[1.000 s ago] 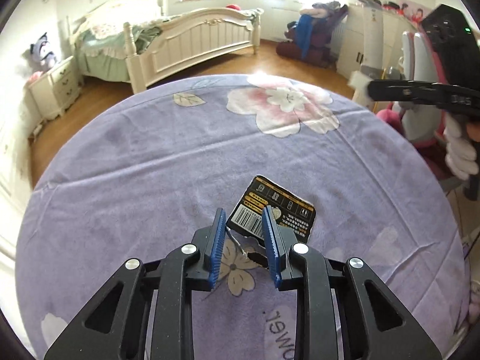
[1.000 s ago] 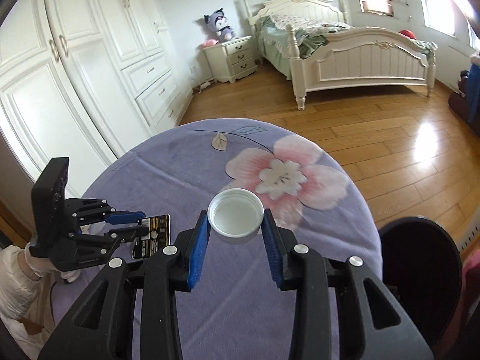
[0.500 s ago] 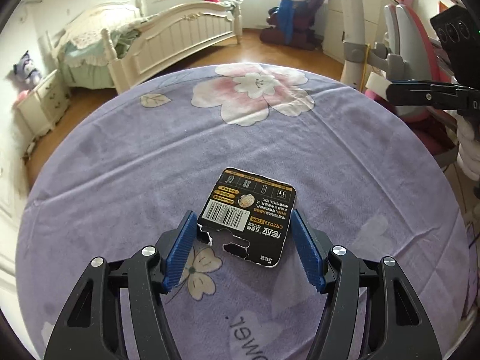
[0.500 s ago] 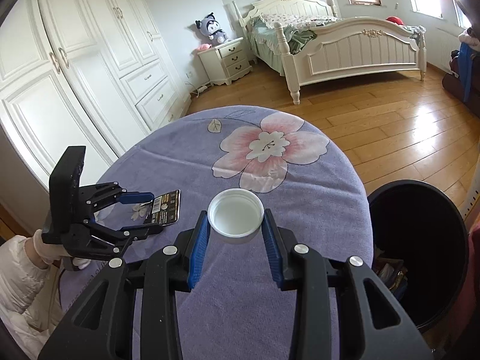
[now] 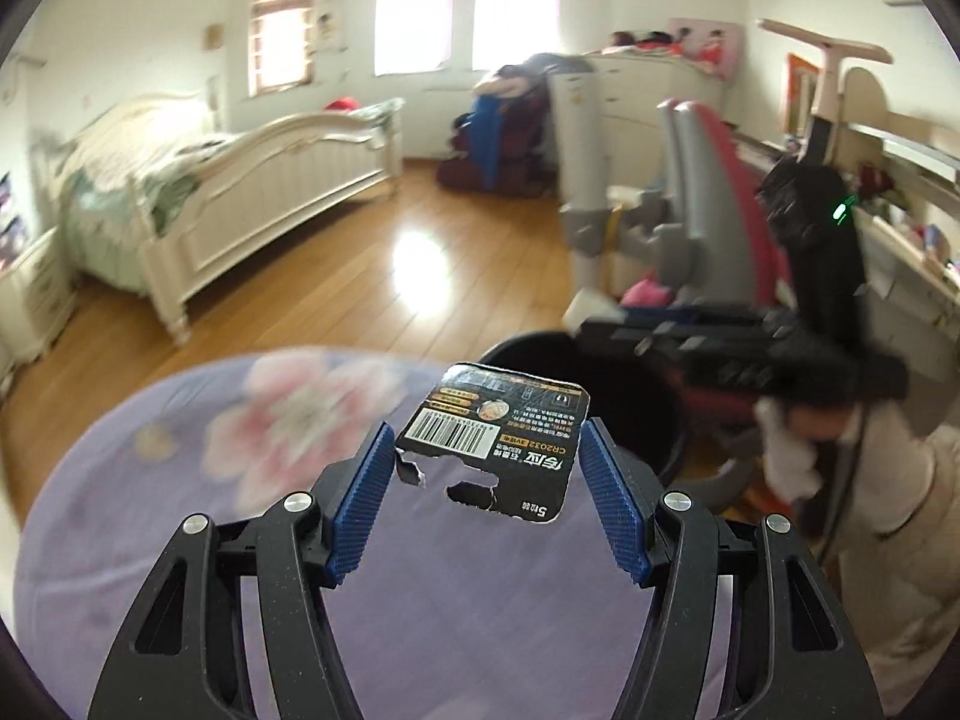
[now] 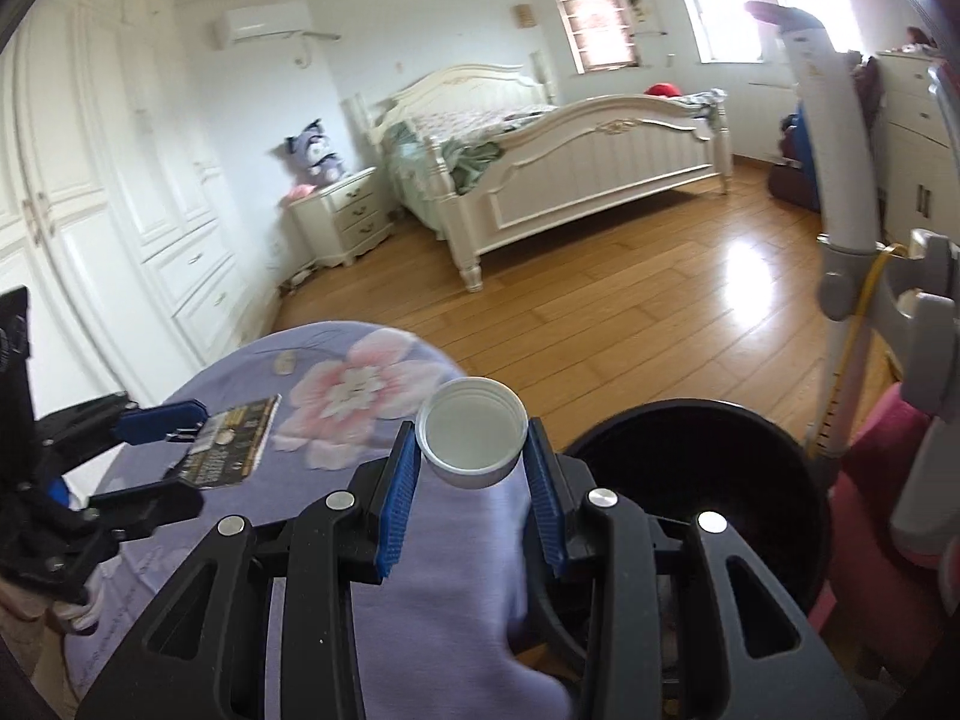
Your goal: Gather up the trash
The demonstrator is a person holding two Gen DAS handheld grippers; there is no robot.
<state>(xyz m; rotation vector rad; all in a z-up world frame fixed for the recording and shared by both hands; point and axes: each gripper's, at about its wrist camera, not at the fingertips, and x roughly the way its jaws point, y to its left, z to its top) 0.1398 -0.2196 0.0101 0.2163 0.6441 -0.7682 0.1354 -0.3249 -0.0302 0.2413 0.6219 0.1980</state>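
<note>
Left gripper (image 5: 483, 468): ribbed blue jaws wide, clamping torn black card pack (image 5: 498, 429) by its edges. Right gripper (image 6: 473, 480): half-closed on round white plastic cap (image 6: 471, 441), glossy black bin (image 6: 708, 480) at 3 o'clock.

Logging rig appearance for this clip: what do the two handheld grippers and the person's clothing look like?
Both the left gripper and right gripper are black plastic frames with triangular cut-outs, silver round bolts and blue ribbed pads. Seen from the left wrist, the right unit carries a black block with a small green light. The person wears a cream padded sleeve and a white glove.
</note>
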